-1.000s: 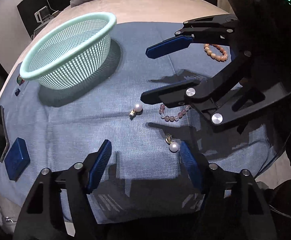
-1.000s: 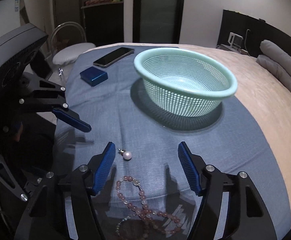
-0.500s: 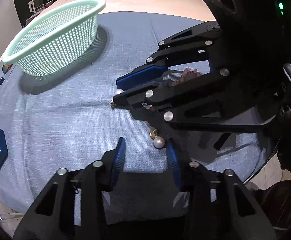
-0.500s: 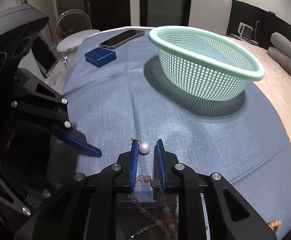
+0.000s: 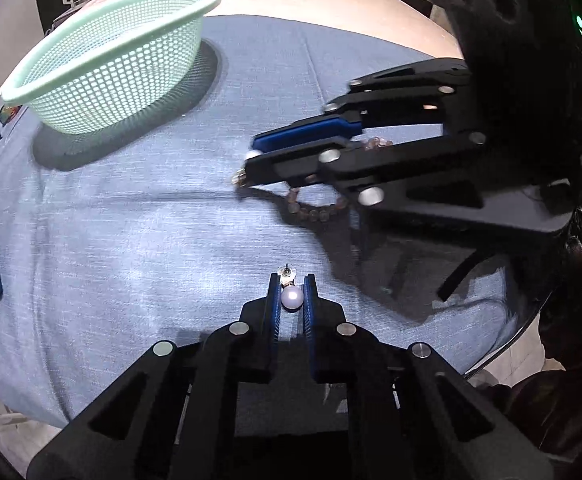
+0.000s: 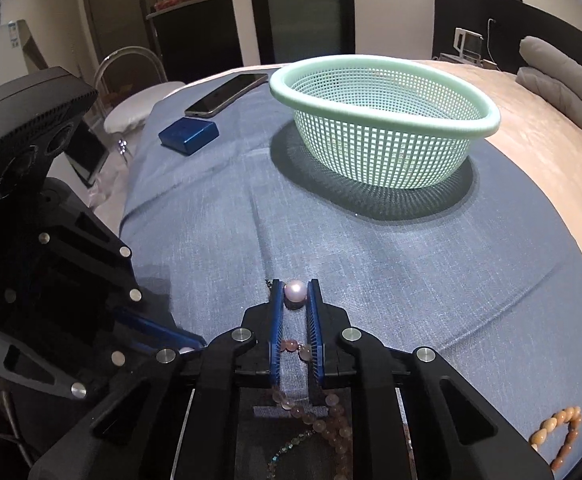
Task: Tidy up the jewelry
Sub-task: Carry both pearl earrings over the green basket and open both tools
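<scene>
pearl earring [image 5: 292,297] – pinched by left gripper [image 5: 292,286] | second pearl [image 6: 294,291] – pinched by right gripper [image 6: 294,294] | phone [image 6: 227,94] only in right view

A wide beige bedspread [image 6: 547,152] fills the room ahead of the fingers, overlaid by a blue woven cloth [image 6: 371,248]. Far right of the fingers, grey stacked pillows [image 6: 563,68] sit against a dark headboard panel [image 6: 479,24]. Straight beyond, a dark glass door [image 6: 303,8] breaks the pale wall [image 6: 391,4]. Off left, a clear-backed chair with a white cushion [image 6: 131,112]. Dim, warm light.
</scene>
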`<state>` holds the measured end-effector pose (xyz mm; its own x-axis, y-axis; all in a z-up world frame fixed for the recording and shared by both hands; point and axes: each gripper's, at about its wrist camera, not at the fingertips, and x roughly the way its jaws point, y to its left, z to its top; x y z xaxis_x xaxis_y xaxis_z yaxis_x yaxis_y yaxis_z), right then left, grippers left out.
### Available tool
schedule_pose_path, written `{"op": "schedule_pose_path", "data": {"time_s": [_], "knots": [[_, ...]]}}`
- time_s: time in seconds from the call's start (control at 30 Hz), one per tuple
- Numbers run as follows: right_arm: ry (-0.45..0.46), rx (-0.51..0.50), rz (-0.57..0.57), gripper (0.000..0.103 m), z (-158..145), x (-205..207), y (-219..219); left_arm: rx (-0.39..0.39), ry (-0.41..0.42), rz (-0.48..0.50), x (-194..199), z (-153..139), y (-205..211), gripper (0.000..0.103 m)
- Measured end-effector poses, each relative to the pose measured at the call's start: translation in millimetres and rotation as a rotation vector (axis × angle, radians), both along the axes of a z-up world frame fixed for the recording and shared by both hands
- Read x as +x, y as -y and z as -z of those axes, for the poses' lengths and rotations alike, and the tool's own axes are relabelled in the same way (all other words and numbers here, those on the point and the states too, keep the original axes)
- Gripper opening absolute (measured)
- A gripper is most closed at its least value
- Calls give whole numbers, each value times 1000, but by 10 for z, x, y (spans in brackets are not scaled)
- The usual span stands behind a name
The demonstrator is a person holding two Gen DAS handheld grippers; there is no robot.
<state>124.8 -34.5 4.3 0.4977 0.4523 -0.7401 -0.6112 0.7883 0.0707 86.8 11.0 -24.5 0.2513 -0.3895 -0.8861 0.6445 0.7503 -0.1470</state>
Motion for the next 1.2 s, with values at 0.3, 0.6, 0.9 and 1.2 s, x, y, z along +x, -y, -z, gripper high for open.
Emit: {"op": "schedule_pose_path", "data": {"time_s": [0.3,0.6,0.9,1.2], "knots": [[95,50,9,12,-468,14,167,-3,78,-77,219,-385,-329,12],[181,20,133,12,-950,437,148,8,222,-102,313,-1061,-391,12],[175,42,180,12,-1012,904,53,-17,221,-78,812,-1182,-388,12],[95,26,212,12,-589,1246,-29,-35,155,-83,1190,-814,-322,12]]}}
